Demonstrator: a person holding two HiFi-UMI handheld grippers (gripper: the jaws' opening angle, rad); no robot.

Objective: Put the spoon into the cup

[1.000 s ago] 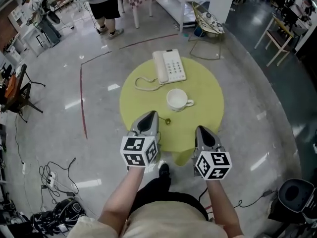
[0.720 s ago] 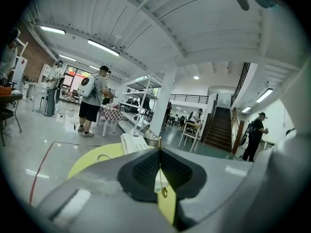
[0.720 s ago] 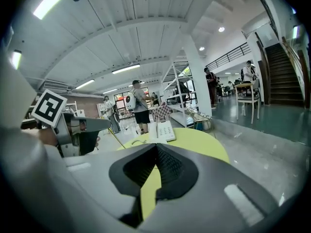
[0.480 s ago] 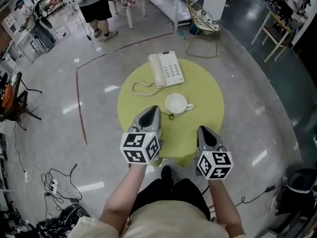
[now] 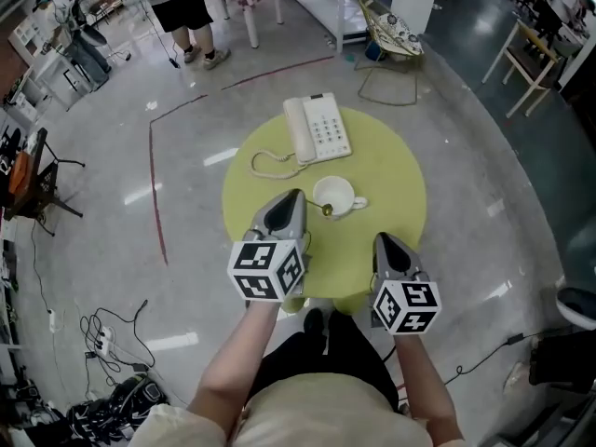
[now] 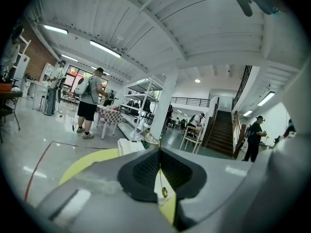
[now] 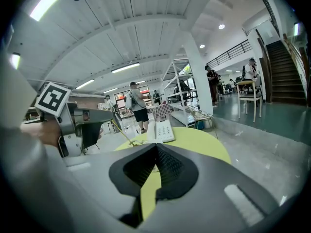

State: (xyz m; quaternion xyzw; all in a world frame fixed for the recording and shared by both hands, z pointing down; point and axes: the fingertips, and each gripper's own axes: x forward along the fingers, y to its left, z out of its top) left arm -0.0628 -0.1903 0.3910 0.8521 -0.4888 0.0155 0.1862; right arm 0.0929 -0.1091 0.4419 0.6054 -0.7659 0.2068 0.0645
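My left tongs (image 5: 296, 196) grip the spoon (image 5: 325, 209), its bowl just beside the rim of the cup (image 5: 333, 192); my right tongs (image 5: 381, 241) are closed on nothing.

No writing is legible anywhere; the key markings on the telephone (image 5: 318, 128) are too small to read.

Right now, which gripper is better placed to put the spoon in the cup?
Left: the left gripper grips the spoon, its bowl by the cup; the right gripper is shut, empty.
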